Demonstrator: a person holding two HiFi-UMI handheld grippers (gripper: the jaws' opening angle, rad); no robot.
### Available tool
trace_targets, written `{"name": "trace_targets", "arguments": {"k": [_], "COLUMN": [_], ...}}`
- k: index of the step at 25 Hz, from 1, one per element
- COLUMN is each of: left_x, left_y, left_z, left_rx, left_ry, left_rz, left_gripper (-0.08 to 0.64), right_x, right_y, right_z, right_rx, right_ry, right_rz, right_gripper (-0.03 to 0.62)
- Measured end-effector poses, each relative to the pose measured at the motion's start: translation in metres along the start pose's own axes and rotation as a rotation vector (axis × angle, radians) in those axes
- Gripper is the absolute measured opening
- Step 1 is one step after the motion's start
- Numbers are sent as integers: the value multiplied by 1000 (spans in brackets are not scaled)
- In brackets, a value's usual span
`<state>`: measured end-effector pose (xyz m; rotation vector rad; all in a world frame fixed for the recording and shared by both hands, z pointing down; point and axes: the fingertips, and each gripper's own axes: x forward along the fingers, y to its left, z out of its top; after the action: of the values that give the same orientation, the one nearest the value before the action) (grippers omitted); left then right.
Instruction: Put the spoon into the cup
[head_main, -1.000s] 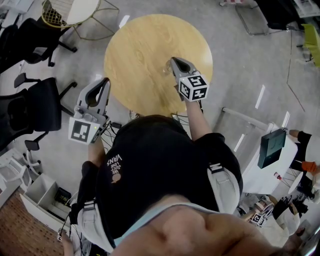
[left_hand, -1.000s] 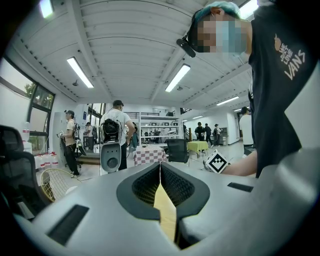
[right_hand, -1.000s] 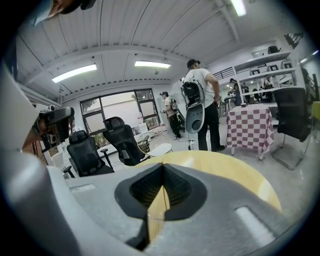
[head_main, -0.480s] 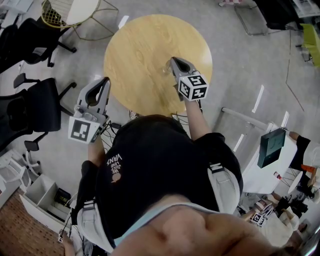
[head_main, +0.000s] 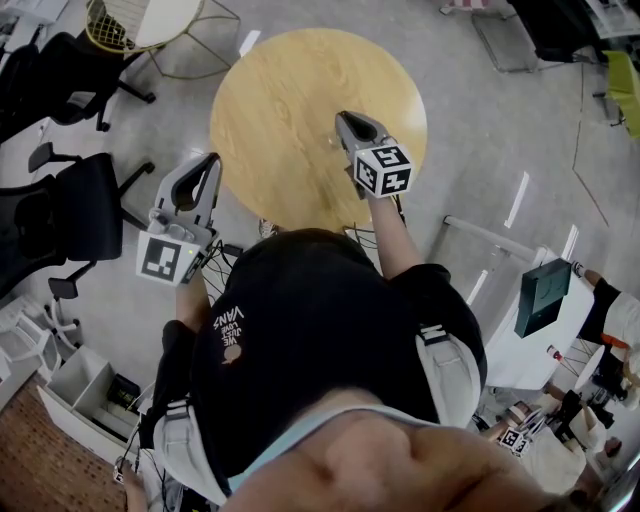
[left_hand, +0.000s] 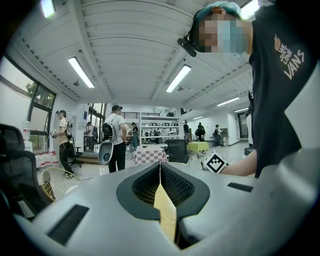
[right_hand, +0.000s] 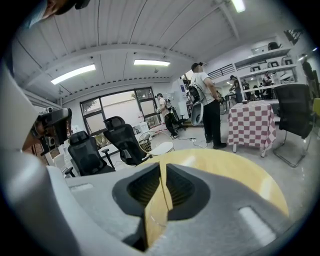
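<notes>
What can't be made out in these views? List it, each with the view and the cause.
1. Spoon: seen in no view; in the head view the right gripper covers part of the table.
2. Cup: the head view shows only a faint clear glint at that gripper's tip, too small to confirm.
3. Left gripper view: the left gripper itself hides all but a sliver of the table.

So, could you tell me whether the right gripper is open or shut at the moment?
Shut. The right gripper shows its two jaw tips touching with nothing held between them.
</notes>
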<state>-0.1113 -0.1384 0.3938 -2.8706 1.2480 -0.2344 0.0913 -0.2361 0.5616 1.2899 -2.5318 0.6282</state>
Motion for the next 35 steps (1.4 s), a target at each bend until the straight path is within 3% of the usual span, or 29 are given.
{"name": "trace_targets", "arguments": {"k": [8, 12, 18, 35], "left_x": [-7, -8, -10, -6], "left_y": [8, 7, 10, -7], "left_z": [2, 3, 1, 3], "left_rx": [-6, -45, -6, -11], "left_ry": [0, 17, -9, -59], "left_rz": [3, 18, 0, -75], "left_gripper": [2, 2, 2, 2], "right_x": [5, 5, 2, -48], "right_y": [7, 9, 11, 16], "right_z": [3, 4, 8, 37], "right_rx": [-6, -10, -14, -44], "right_ry": [17, 10, 0, -118], "right_rz": [-8, -8, -12, -84], "right_gripper": [38, 38, 40, 38]}}
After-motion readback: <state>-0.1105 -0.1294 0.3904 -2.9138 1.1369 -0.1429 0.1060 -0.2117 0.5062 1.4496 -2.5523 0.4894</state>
